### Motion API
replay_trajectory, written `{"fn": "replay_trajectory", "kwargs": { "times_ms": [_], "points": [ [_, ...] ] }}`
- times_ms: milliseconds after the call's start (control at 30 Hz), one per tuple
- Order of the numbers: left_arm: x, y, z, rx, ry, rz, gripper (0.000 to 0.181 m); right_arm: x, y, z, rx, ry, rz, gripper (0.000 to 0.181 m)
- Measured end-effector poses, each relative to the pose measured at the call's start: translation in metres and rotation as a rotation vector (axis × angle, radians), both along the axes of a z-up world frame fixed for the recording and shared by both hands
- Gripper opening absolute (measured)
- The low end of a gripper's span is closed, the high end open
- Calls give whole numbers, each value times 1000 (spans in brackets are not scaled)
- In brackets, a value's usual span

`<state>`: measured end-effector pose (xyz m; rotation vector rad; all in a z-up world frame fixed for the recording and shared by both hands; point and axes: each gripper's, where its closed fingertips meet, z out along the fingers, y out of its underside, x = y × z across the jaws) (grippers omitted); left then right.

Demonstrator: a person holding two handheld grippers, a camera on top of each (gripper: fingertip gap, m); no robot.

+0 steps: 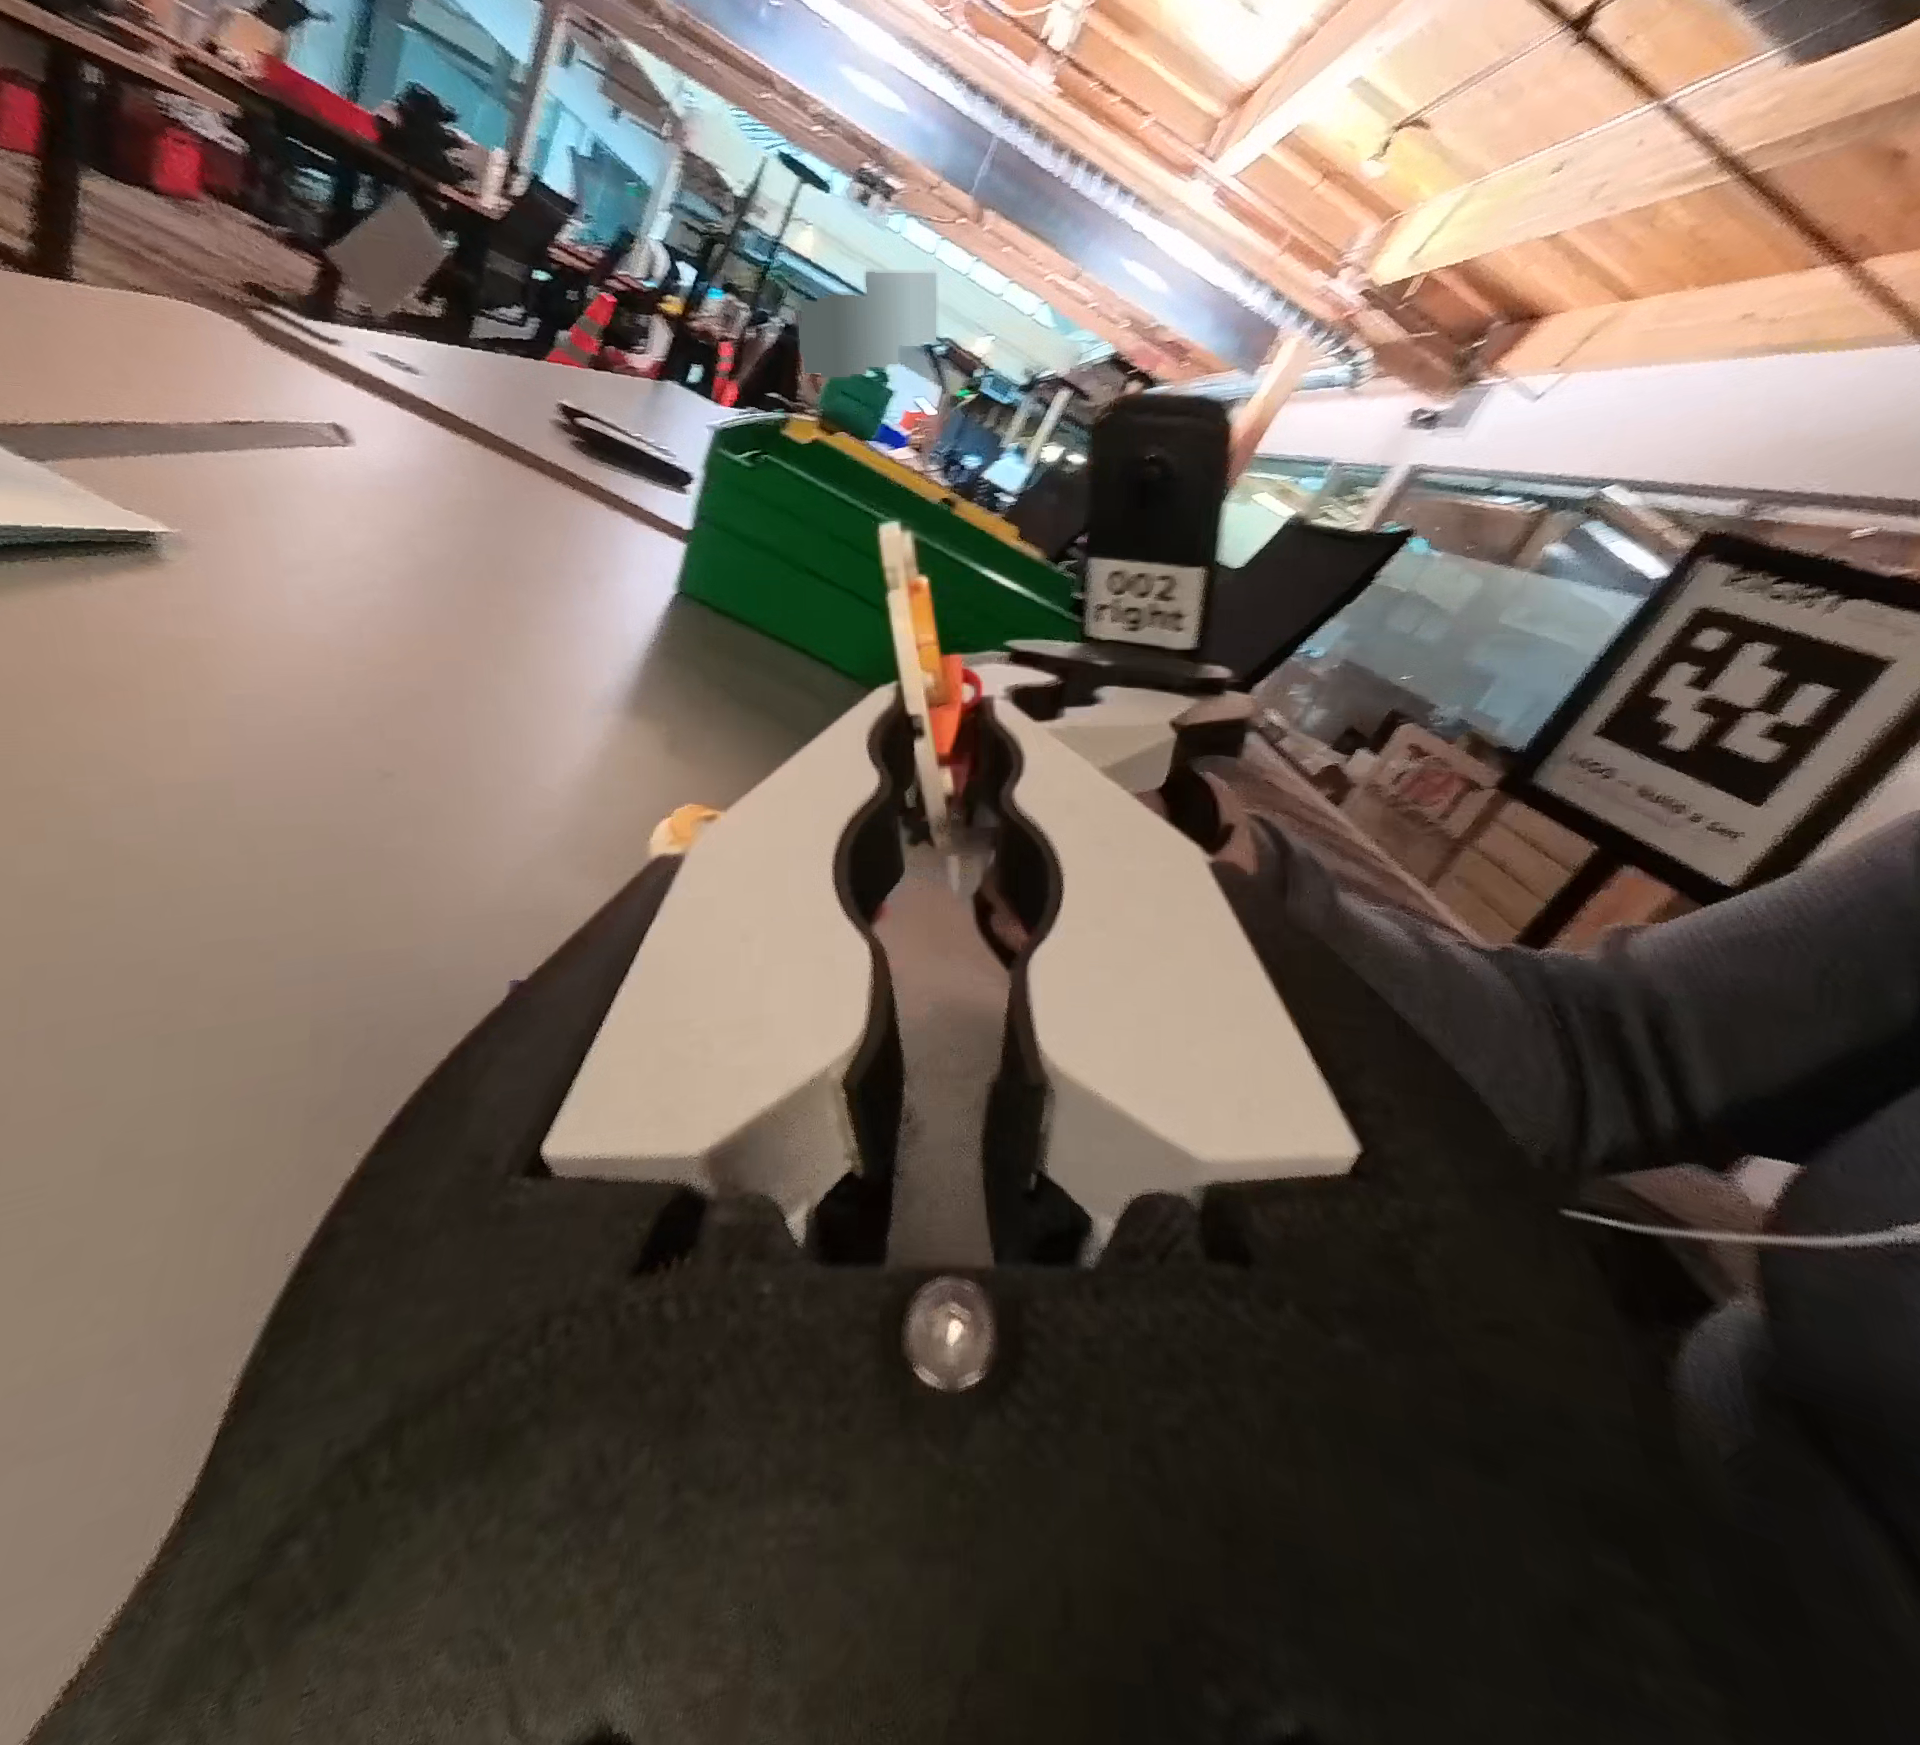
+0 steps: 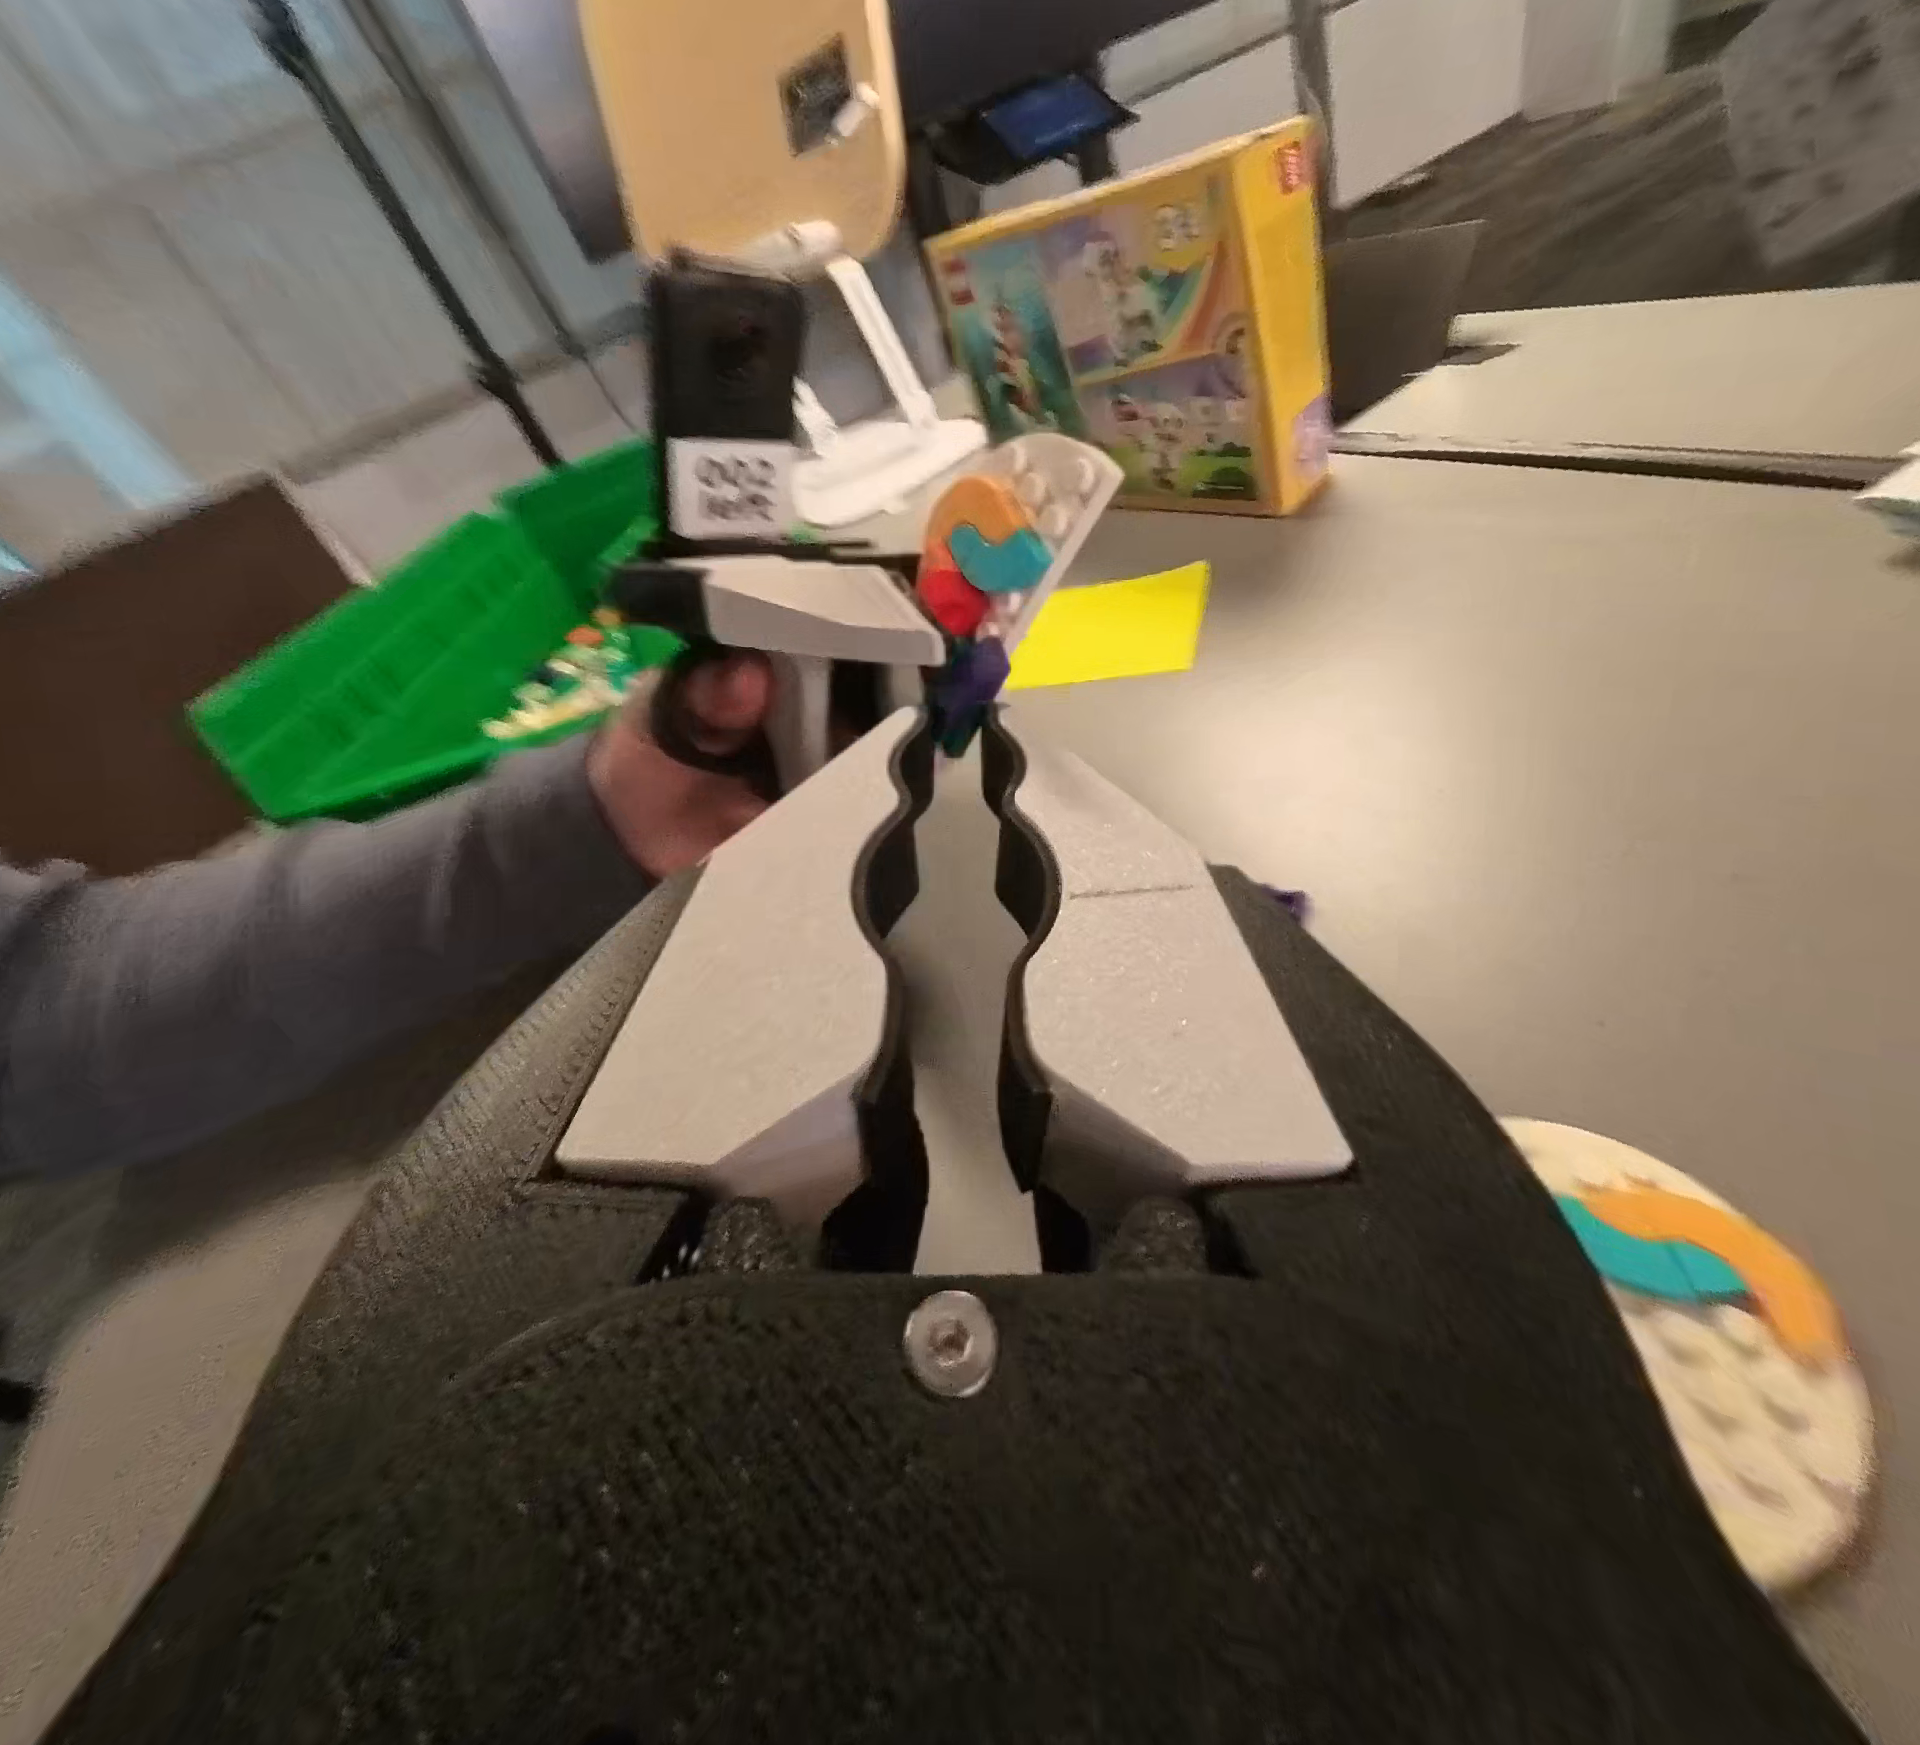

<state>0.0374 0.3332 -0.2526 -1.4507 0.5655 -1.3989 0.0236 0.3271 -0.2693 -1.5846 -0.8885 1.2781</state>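
Left gripper [image 2: 930, 625]: above the bench [image 2: 1507, 760], closed on the plate [image 2: 1049, 500].
Right gripper [image 2: 951, 729]: just before the plate, its tips at the plate's lower end.
Bin [image 2: 416, 656]: on the bench, left of both grippers.
Box [image 2: 1143, 345]: on the bench, behind the plate.
Sheet [image 2: 1122, 625]: on the bench, before the box.
Disc [image 2: 1714, 1363]: on the bench, right of the right gripper.
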Motion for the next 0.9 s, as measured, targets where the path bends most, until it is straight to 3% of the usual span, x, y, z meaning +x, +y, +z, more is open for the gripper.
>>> {"fn": "replay_trajectory", "kwargs": {
  "times_ms": [133, 233, 400, 433, 533, 600, 767, 900],
  "points": [
    [-1, 12, -8, -10, 73, 118, 9, 3, 12, -9, 280, -234, -177, 3],
    [-26, 35, -22, -84, 105, 290, 9, 7, 13, -5, 497, -371, -246, 3],
    [-33, 24, -3, -155, -131, 115, 10, 9, 6, -51, 70, -465, -73, 4],
    [-31, 21, -2, -146, -130, 90, 10, 12, 7, -57, 29, -468, -73, 11],
    [-21, 14, -1, -125, -110, 38, 10, 22, 15, -72, -38, -521, -107, 53],
    [-17, 10, -1, -118, -109, 9, 10, 26, 19, -76, -36, -543, -120, 59],
    [-12, 2, 3, -101, -123, -52, 10, 22, 18, -44, 38, -376, -97, 59],
    [-2, -15, 6, -87, -114, -173, 10, 14, 0, 18, 7, 52, 18, 48]
  ]
}}
